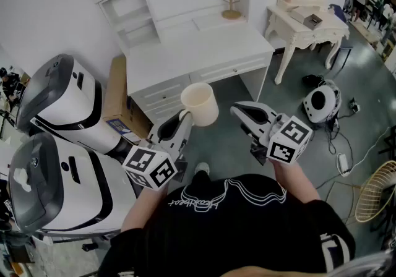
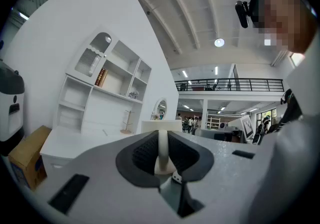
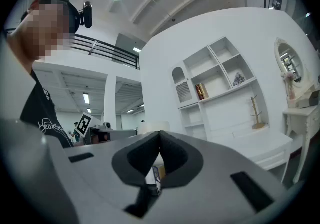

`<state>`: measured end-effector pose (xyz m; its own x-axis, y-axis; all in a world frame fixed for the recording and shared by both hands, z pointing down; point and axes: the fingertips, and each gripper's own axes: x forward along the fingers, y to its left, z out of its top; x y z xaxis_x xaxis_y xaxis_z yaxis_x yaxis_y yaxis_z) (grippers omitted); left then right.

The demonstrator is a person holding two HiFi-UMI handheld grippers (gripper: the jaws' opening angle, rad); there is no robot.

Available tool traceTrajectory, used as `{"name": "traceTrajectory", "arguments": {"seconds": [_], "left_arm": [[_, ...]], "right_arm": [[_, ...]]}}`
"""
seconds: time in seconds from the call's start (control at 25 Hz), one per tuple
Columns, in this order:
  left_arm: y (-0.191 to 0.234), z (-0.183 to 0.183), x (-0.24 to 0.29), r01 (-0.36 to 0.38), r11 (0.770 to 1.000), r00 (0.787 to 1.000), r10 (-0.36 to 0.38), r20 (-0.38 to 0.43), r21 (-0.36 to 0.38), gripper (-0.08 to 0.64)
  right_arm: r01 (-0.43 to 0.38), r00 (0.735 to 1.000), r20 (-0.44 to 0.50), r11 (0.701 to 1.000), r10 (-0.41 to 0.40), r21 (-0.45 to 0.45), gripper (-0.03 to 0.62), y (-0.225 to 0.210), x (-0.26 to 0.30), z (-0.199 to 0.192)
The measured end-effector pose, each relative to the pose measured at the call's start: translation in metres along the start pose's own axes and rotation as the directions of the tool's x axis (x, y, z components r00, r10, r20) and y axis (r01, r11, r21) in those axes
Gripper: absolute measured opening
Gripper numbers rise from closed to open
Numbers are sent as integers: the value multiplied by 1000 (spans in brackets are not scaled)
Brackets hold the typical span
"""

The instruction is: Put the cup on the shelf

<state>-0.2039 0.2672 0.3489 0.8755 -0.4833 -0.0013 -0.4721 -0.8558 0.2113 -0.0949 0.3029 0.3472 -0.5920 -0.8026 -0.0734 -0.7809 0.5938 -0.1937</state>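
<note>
We carry the cup in our left gripper, its fingers pinching the handle and the bowl just beyond the fingertips. The shelf stands well ahead, so next we must reach forward and set the cup down level. It looks plain, cream and upright. The right gripper hangs beside it, fingers pressed together on nothing.

My left tongs pinch the cup by its handle, raised before me; my right tongs sit closed alongside, empty.
</note>
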Motion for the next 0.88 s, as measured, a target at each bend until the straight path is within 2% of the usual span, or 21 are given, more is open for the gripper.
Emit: {"name": "traceTrajectory", "arguments": {"seconds": [0.4,0.88], "left_arm": [[6,-5,16,20,1000,1000,-20,-12,-18,49],[51,0,67,69,997,998,-69,2,-31,49]], "right_arm": [[34,999,-39,999,-33,11,6,-18,5,-12],[79,996,-34,997,-80,-13,6,-71,35,-8]]}}
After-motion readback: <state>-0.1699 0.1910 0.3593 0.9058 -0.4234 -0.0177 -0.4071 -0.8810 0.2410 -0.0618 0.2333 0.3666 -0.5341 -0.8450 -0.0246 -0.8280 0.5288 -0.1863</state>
